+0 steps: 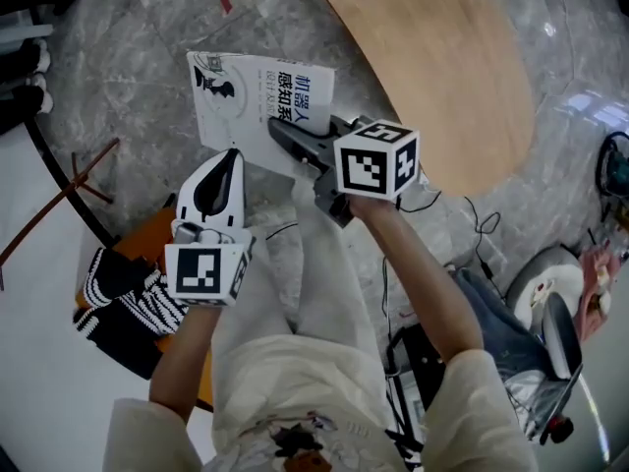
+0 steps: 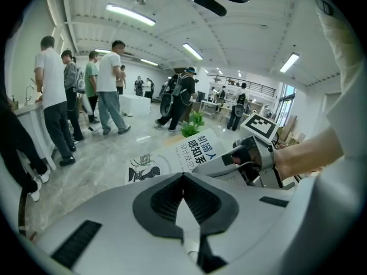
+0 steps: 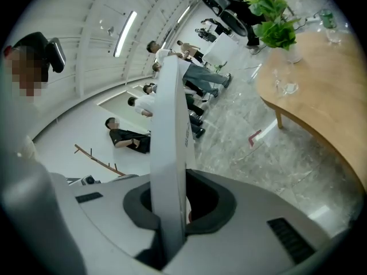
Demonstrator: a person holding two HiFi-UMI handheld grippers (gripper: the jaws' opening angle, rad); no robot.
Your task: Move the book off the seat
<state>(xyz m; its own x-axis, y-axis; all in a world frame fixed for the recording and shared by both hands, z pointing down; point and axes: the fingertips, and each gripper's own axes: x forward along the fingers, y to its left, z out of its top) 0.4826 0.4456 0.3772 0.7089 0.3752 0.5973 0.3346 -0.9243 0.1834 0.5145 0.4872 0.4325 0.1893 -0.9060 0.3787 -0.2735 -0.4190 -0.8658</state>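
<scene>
A white book (image 1: 257,101) with a black drawing and Chinese print on its cover hangs over the marble floor. My right gripper (image 1: 282,133) is shut on its near edge. In the right gripper view the book (image 3: 172,125) stands edge-on between the pads. The book (image 2: 172,156) and the right gripper (image 2: 252,156) also show in the left gripper view. My left gripper (image 1: 232,155) is beside the book's near left corner and apart from it. It is shut with nothing in it (image 2: 183,177). The orange seat (image 1: 147,239) lies below my left hand.
A black-and-white striped cloth (image 1: 123,298) lies on the seat. A curved wooden table (image 1: 442,67) stands to the right, with a plant (image 3: 275,27) on it. Bags and cables (image 1: 531,332) crowd the floor at the right. Several people (image 2: 57,90) stand further off.
</scene>
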